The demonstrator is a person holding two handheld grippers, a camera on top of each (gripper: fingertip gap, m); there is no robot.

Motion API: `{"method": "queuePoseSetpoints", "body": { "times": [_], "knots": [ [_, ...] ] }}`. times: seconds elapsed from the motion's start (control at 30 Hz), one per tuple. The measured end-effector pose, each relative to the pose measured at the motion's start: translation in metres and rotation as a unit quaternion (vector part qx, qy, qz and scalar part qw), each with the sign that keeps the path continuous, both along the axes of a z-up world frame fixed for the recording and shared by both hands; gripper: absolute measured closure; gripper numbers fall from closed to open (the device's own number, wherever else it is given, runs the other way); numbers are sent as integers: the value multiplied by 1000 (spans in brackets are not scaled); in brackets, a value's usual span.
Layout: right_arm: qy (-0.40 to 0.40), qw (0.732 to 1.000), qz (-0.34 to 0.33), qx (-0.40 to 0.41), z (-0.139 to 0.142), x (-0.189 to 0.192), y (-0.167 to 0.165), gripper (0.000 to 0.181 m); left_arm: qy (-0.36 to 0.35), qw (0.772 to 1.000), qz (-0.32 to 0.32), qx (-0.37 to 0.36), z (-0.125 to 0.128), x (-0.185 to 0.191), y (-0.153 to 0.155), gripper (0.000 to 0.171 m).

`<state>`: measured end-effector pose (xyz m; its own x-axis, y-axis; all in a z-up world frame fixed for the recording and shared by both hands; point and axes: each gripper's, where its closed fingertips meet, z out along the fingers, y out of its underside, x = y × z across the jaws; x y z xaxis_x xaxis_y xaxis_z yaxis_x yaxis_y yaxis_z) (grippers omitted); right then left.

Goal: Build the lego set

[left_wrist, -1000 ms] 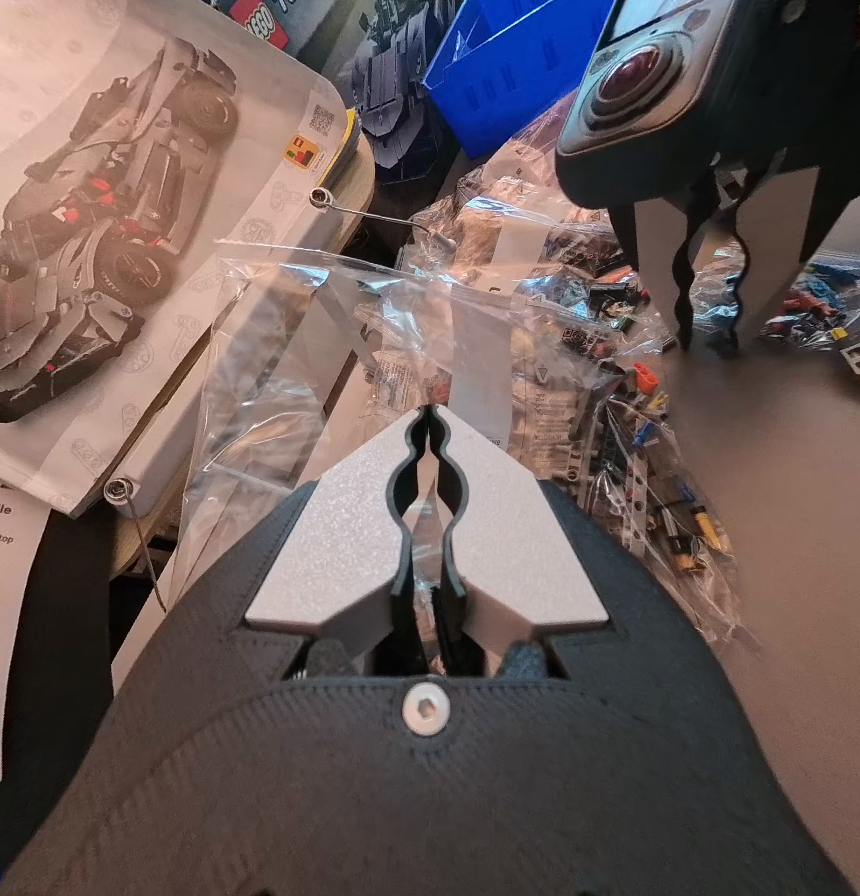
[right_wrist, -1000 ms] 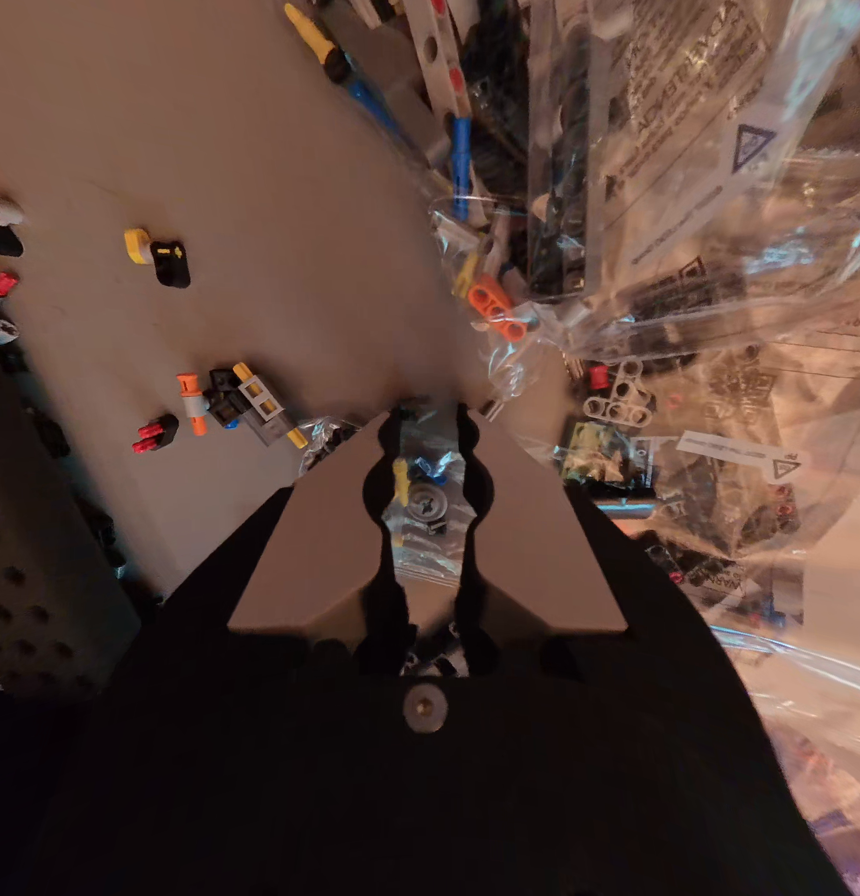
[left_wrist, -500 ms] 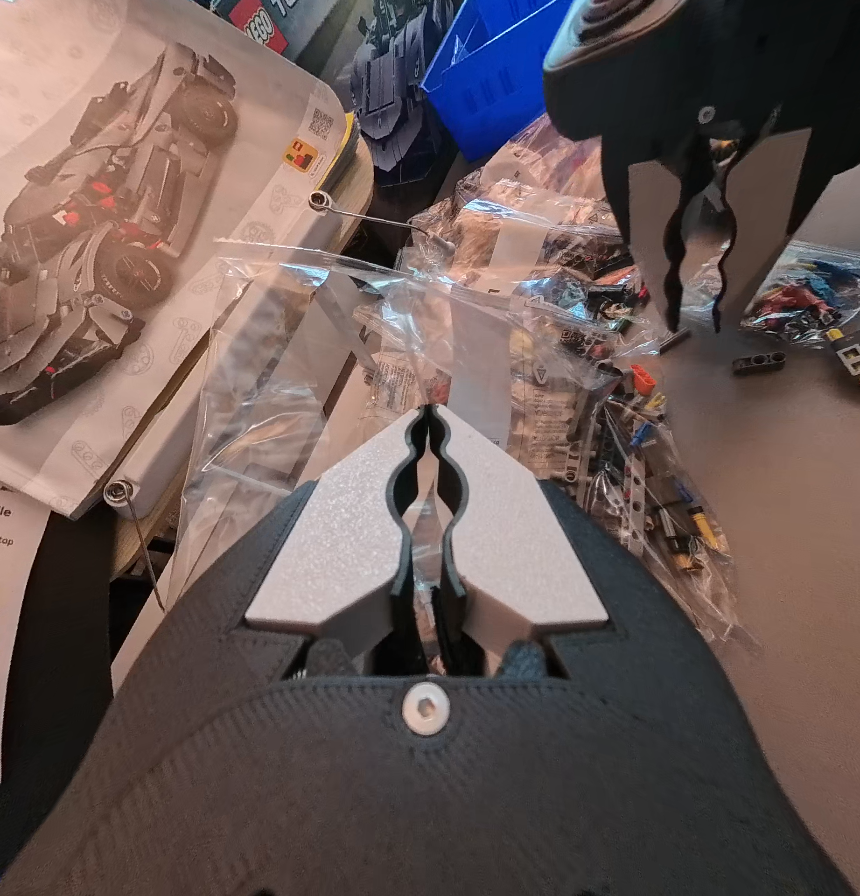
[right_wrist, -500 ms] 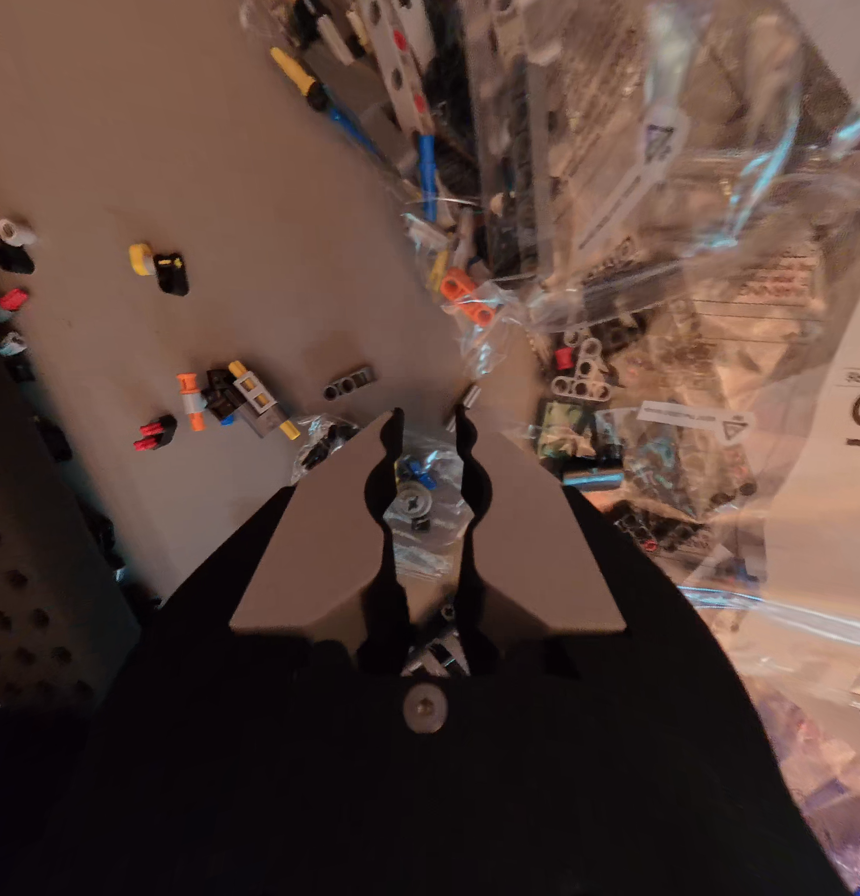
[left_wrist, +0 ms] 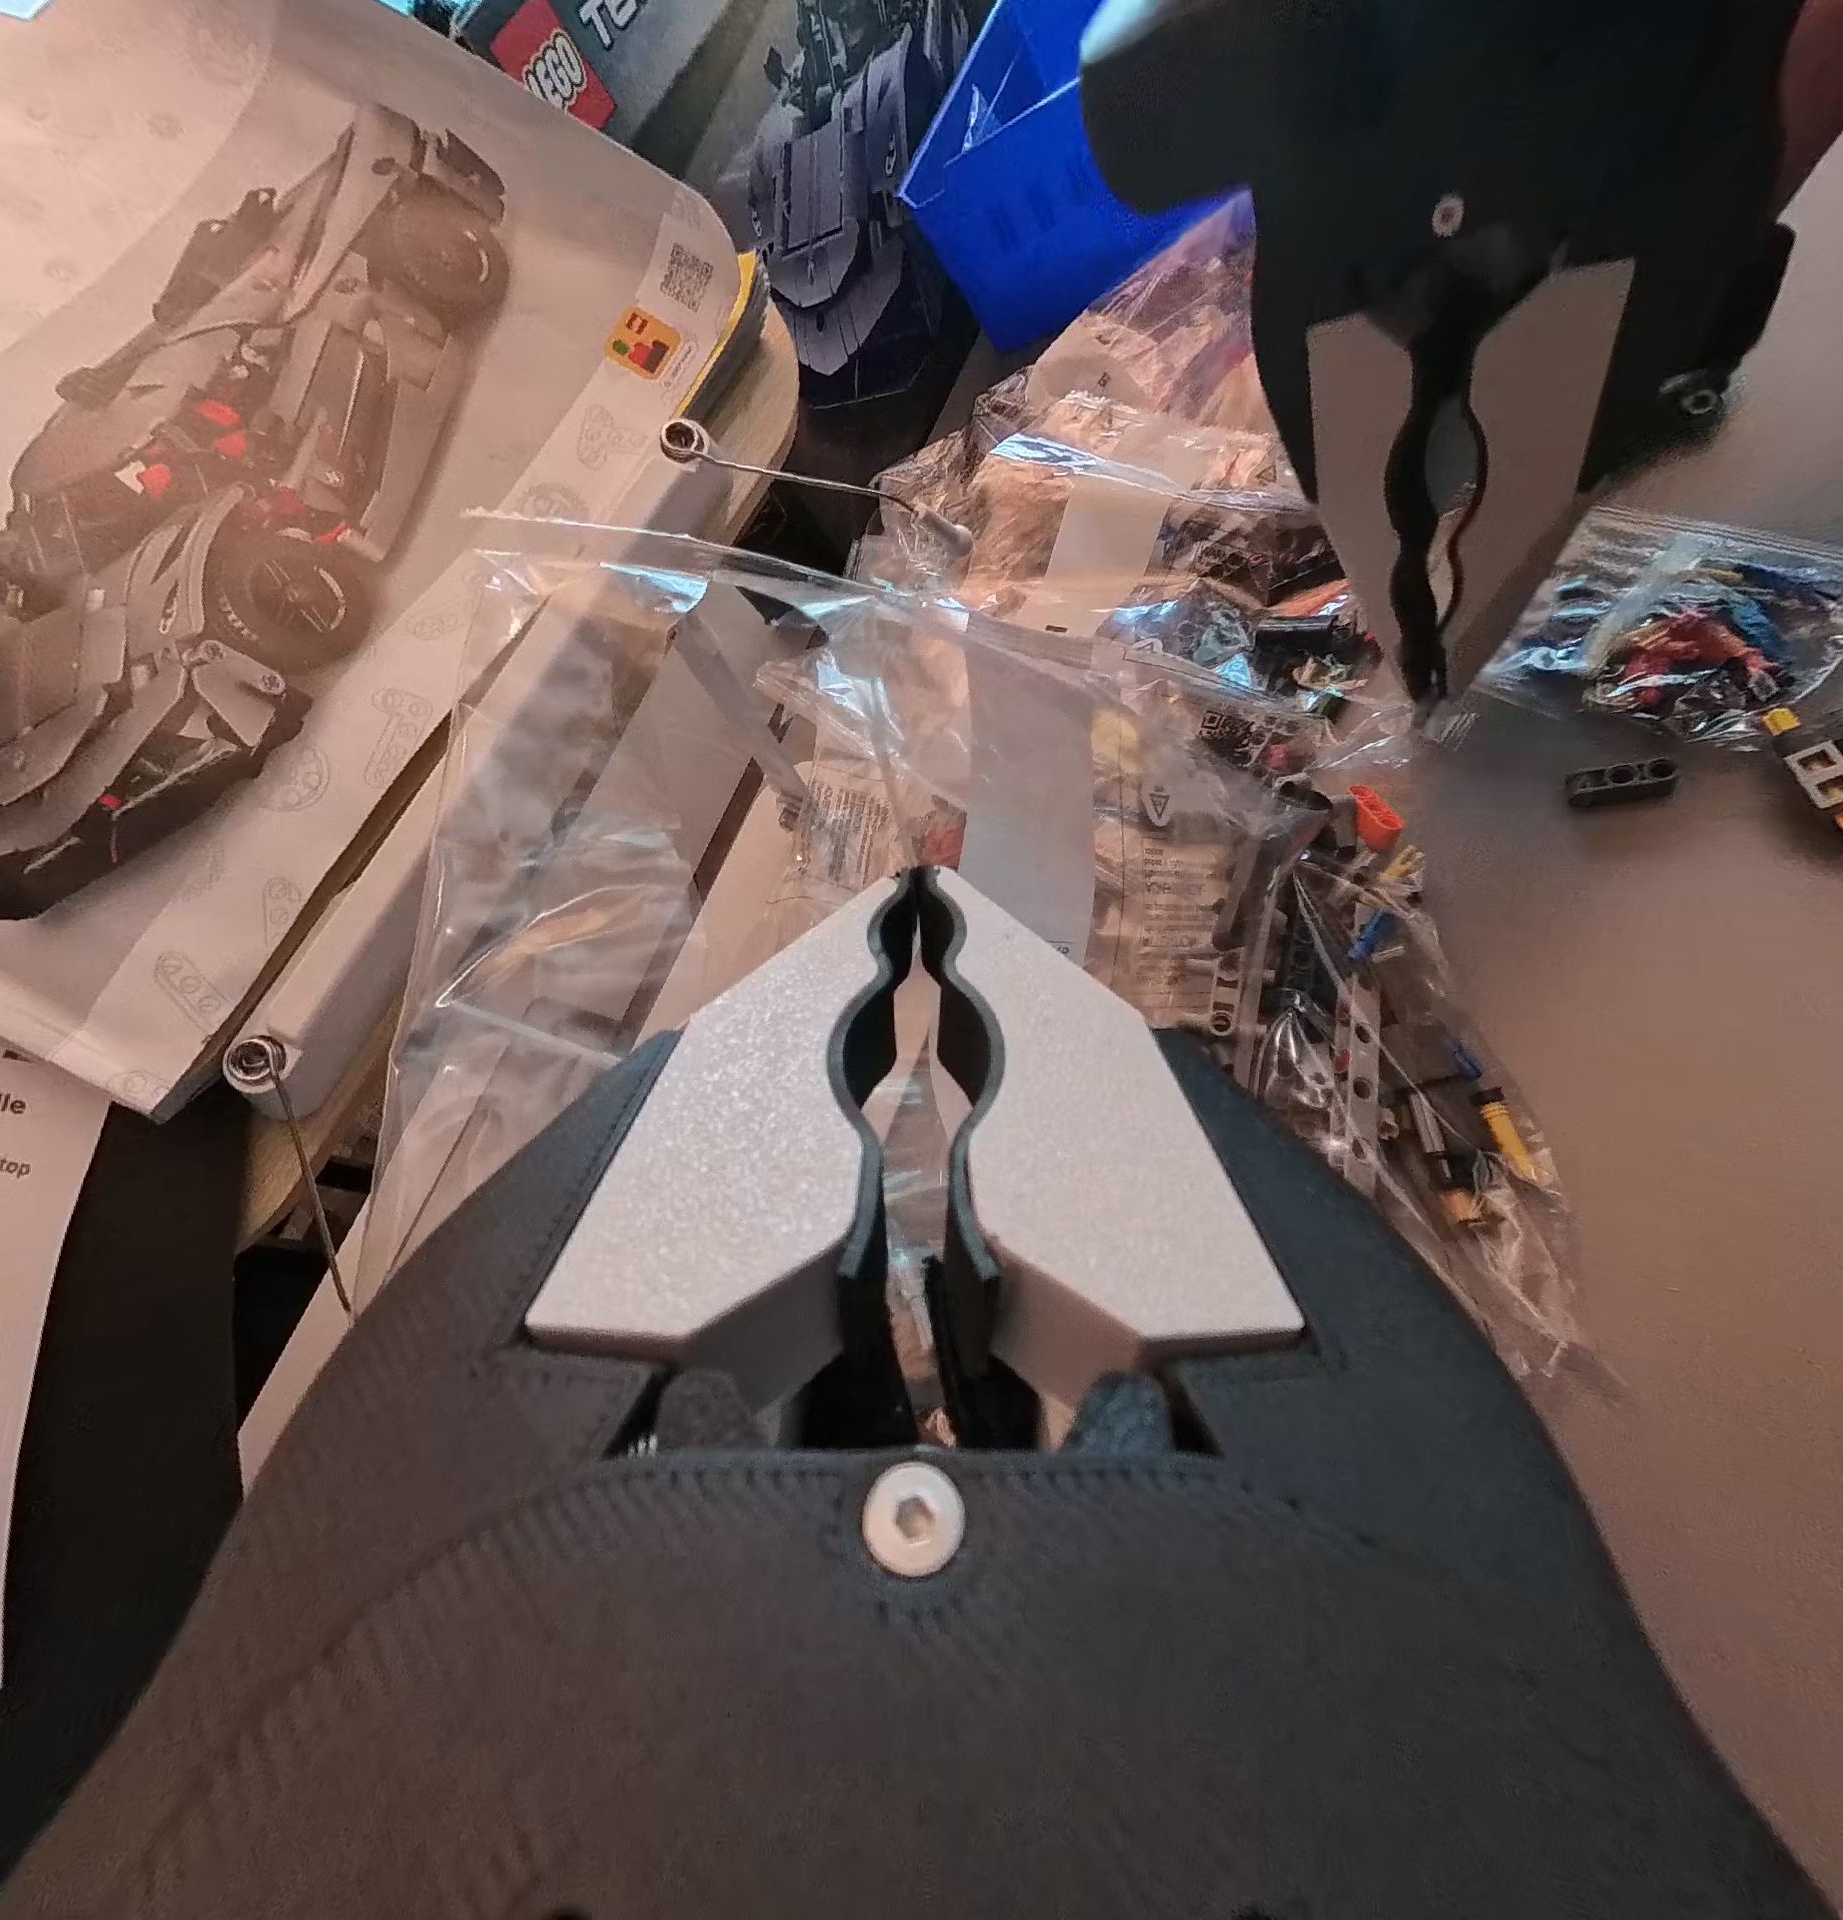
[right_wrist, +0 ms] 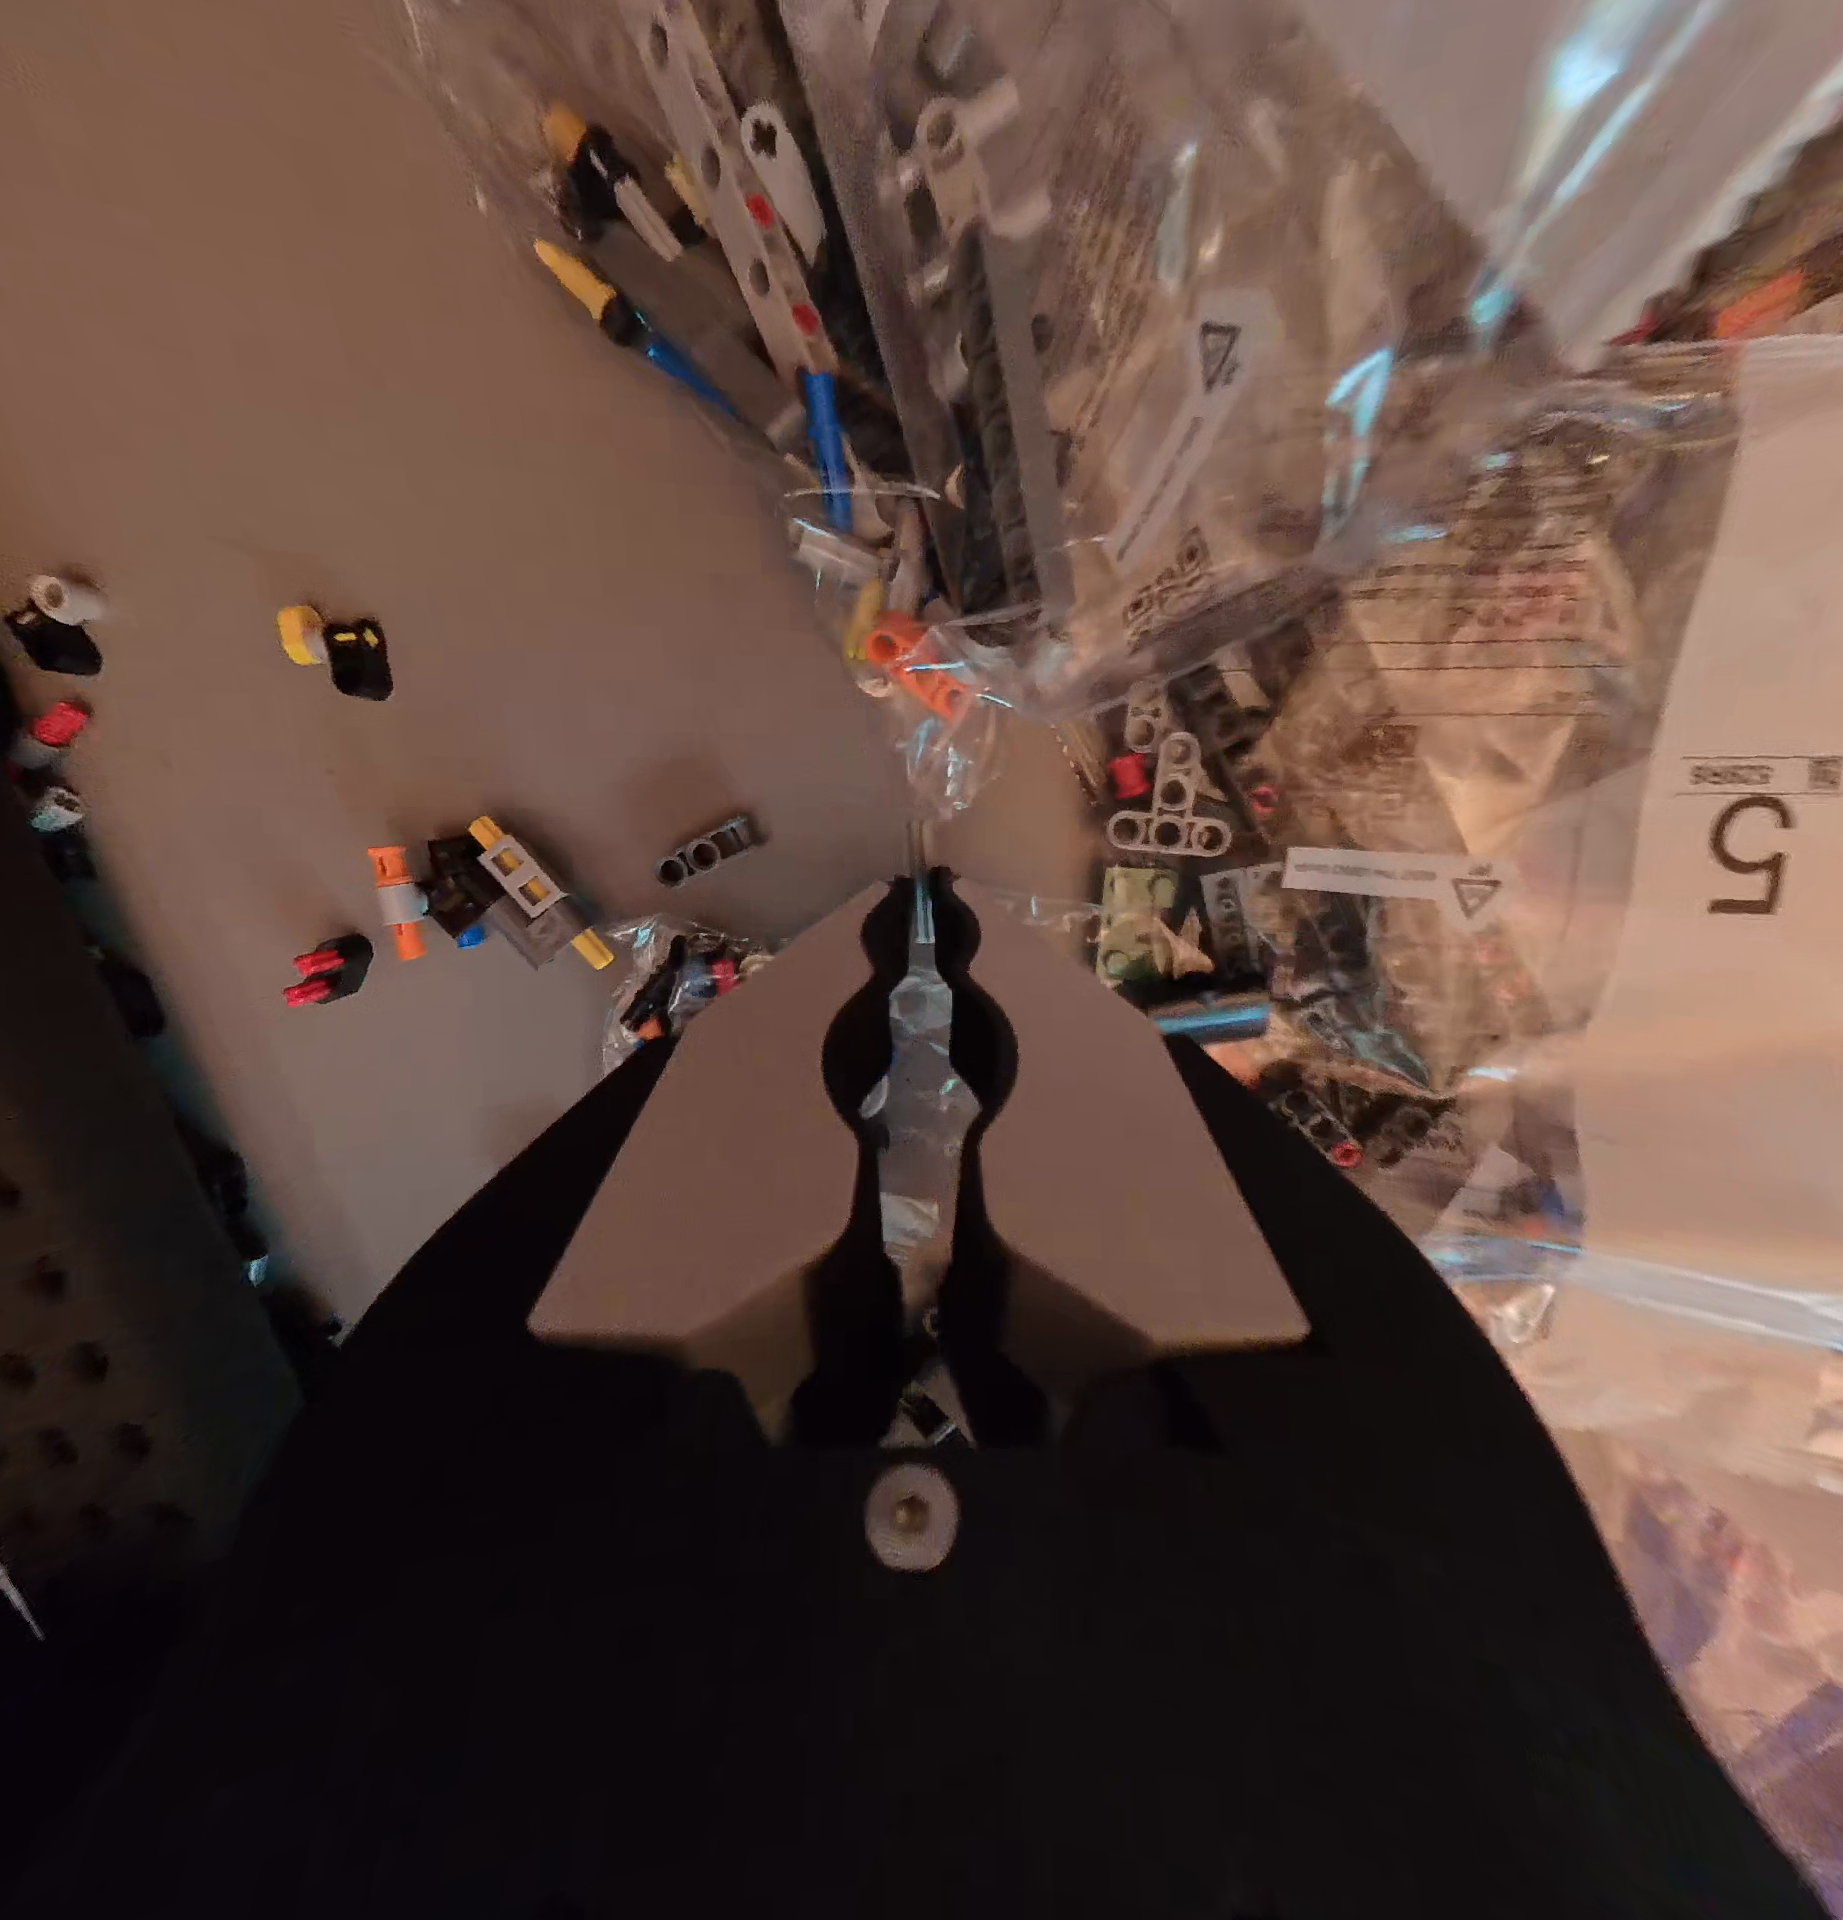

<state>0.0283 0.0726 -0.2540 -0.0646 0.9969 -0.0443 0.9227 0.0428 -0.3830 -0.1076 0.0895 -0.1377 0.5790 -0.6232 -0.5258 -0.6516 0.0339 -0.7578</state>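
My left gripper [left_wrist: 917,906] fingers of grainy matt grey plastic in a ribbed black shell, glossy crinkled clear plastic bags [left_wrist: 1000,727], matt paper booklet [left_wrist: 273,468] held by thin metal wire clips [left_wrist: 792,473], smooth matt table [right_wrist: 429,364], shiny plastic bricks [right_wrist: 501,888]

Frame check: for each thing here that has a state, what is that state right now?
left gripper: shut on the clear plastic bag, which looks nearly empty
right gripper: shut, pinching a small parts bag by its plastic edge
instruction booklet: showing a car picture, propped on a stand
blue bin: tilted
small grey beam: loose on the table
yellow-and-grey subassembly: partly built, lying on the table
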Motion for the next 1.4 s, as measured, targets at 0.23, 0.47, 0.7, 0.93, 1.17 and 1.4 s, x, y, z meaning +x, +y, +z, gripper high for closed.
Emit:
{"method": "queuePoseSetpoints", "body": {
  "times": [0.23,0.47,0.7,0.93,1.17,1.4],
  "knots": [
    [162,985,8,51,92,-34,3,180,-2,1000,-7,3,2,4,-1,171],
    [259,958,30,118,169,-96,7,181,-2,1000,-22,9,3,9,-4,171],
    [243,959,30,144,163,-135,11,180,2,999,-38,17,6,15,-9,171],
    [244,958,25,147,157,-138,14,174,2,999,-50,21,7,20,-12,171],
    [260,954,13,148,173,-115,15,165,4,999,-41,18,5,15,-10,171],
    [297,949,11,107,181,-69,-6,167,-2,999,-41,15,6,15,-10,171]
  ]
}}
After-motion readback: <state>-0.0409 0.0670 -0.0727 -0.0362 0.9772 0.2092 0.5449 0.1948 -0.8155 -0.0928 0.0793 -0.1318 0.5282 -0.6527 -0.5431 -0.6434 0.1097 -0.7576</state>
